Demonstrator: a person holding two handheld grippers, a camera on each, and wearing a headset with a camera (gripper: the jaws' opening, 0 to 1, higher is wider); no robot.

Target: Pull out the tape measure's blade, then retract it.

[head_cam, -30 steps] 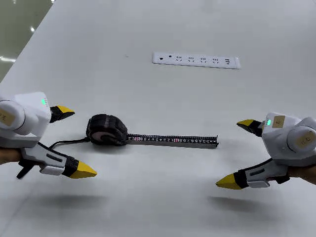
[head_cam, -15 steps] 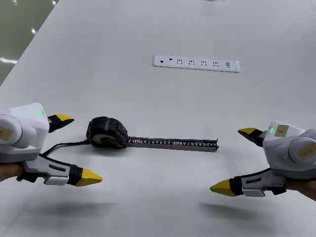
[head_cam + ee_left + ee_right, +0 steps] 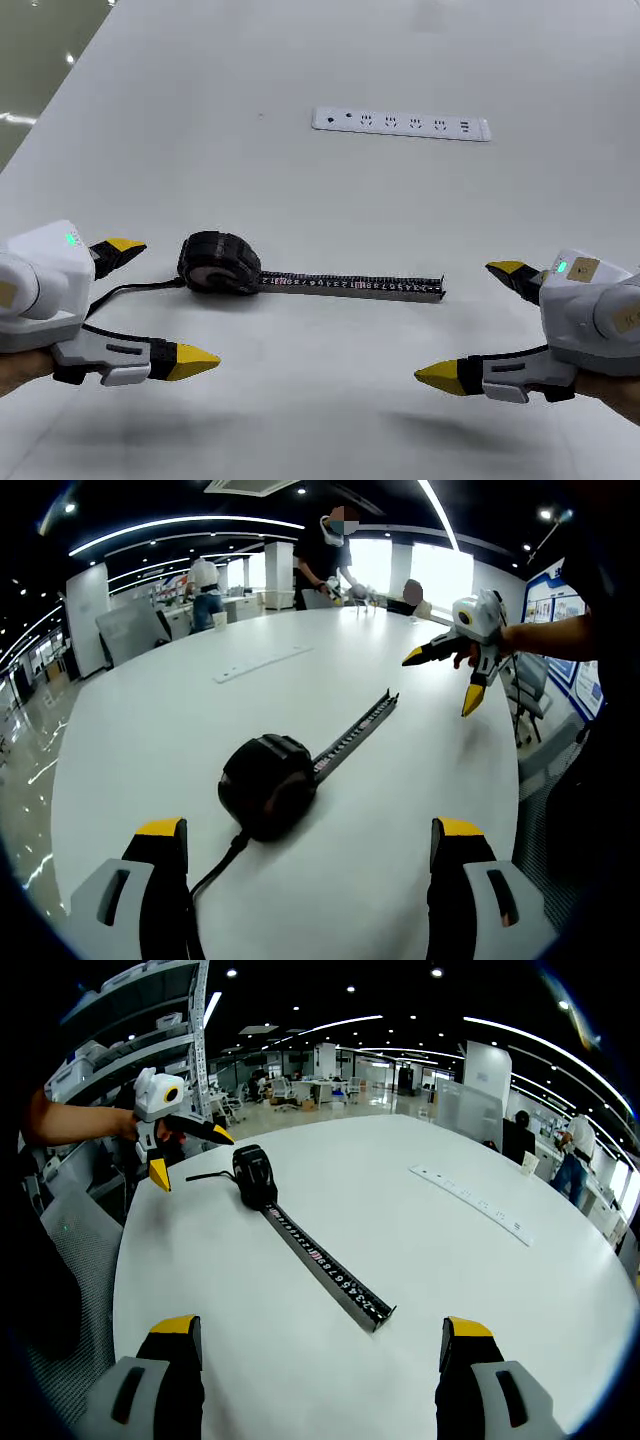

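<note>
A black tape measure (image 3: 218, 264) (image 3: 268, 785) (image 3: 254, 1173) lies on the white table (image 3: 300, 190), its blade (image 3: 350, 286) (image 3: 355, 730) (image 3: 325, 1262) drawn out to the right and flat on the surface. A black cord runs from its case toward my left hand. My left gripper (image 3: 160, 305) (image 3: 305, 845) hovers open just left of the case, touching nothing. At the right, past the blade's tip, my right gripper (image 3: 475, 322) (image 3: 318, 1345) is open and holds nothing.
A white power strip (image 3: 402, 123) (image 3: 260, 663) (image 3: 470, 1200) lies at the far side of the table. People stand and sit beyond the table's far end in the left gripper view. Bare table surface surrounds the tape measure.
Both grippers have drifted lower and slightly inward in the head view, staying open. The tape measure and its blade have not moved.
</note>
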